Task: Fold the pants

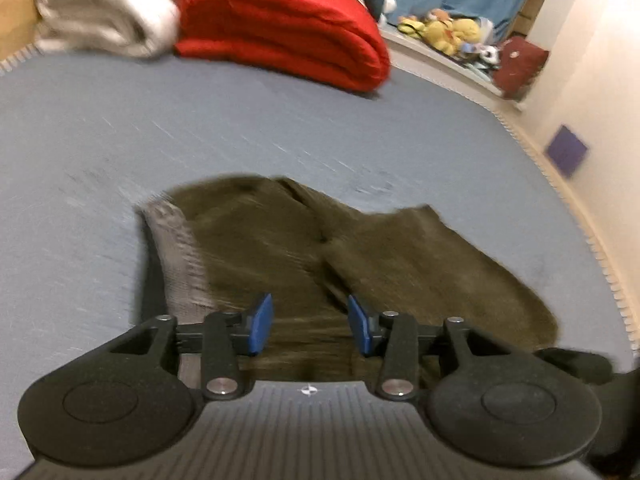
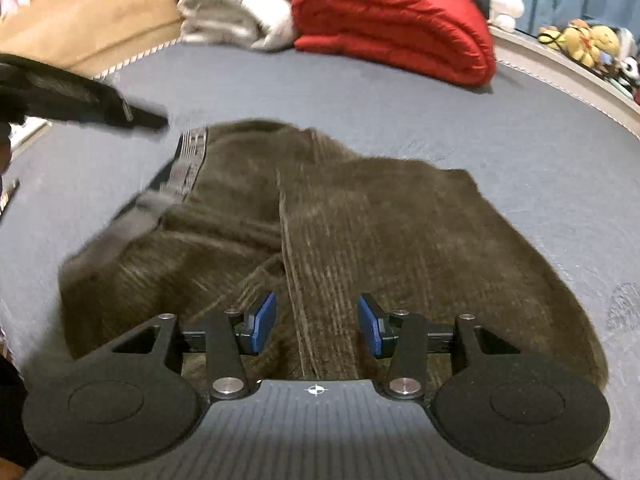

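Observation:
Olive-brown corduroy pants (image 1: 280, 248) lie folded on the grey-blue bed sheet (image 1: 200, 128), with the grey waistband (image 1: 180, 256) at their left edge. In the right wrist view the pants (image 2: 400, 232) fill the middle, and a ribbed fold edge (image 2: 304, 280) runs down toward the camera. My left gripper (image 1: 311, 324) hovers over the near part of the pants, open, its blue pads (image 1: 262, 324) apart and pressing on nothing. My right gripper (image 2: 317, 323) is open too, and its pads (image 2: 370, 326) straddle the fold edge without pinching it.
A folded red blanket (image 1: 288, 28) and a pale bundle of fabric (image 1: 108, 12) lie at the far side of the bed. Plush toys (image 1: 448, 32) sit on a ledge at back right. The bed's edge and wall (image 1: 580, 160) run along the right. A blurred black shape (image 2: 80, 96) enters at upper left.

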`<state>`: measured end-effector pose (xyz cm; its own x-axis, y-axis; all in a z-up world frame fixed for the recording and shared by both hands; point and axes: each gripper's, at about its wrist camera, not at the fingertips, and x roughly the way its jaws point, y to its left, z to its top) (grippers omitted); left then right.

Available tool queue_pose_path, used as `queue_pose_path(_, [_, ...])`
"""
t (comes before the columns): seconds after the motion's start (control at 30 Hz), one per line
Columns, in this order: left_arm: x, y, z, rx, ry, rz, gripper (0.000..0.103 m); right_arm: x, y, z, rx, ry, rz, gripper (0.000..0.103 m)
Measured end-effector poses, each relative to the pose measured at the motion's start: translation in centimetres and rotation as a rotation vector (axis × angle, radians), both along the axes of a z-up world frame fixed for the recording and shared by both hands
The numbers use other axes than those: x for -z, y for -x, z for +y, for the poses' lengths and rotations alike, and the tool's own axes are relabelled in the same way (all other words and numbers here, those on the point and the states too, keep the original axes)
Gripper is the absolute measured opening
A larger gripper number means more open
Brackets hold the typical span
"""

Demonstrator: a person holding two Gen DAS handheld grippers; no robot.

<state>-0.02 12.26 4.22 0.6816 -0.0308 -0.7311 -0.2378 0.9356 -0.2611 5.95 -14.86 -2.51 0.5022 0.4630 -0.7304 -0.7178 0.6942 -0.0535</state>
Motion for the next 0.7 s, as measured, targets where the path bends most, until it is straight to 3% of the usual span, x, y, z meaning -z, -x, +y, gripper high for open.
queue_pose_path(0.07, [0.0,-0.7,-0.3,-0.010,-0.056,0.004,0.046,1.0,-0.3,1.0,-0.019,0.057,0.002,0.045])
queue_pose_path(0.13, [-0.1,-1.2,-0.3,-0.002,-0.059,-0.003,0.046,1.9,-0.8,1.8,-0.011,0.098,-0.004,0.020])
queue_pose_path(0.23, [0.1,-1.9,-0.2,0.017,-0.041,0.004,0.046,0.8,-2.4,1.3,0.022,0.039,0.050,0.013])
queue_pose_path(0.37, [1.0,-2.5,0.0,0.062,-0.050,0.012,0.046,-3.5,-4.8,-2.4,0.102,-0.113,0.003,0.011])
queue_pose_path(0.47, [1.6,-3.1,-0.1,0.104,-0.039,0.022,0.046,-7.9,-8.0,-9.9,0.312,-0.393,-0.038,0.007])
queue_pose_path(0.57, [2.4,-3.5,-0.9,0.191,-0.014,0.040,0.046,-10.3,-10.0,-20.6,0.682,-0.692,-0.162,0.007])
queue_pose_path(0.63, [3.2,-3.7,-1.9,0.275,0.017,0.061,0.048,-9.1,-11.2,-26.7,0.886,-0.783,-0.153,0.007])
queue_pose_path(0.7, [4.3,-4.0,-3.1,0.369,0.050,0.100,0.051,-7.1,-11.9,-29.8,0.979,-0.732,-0.136,0.007])
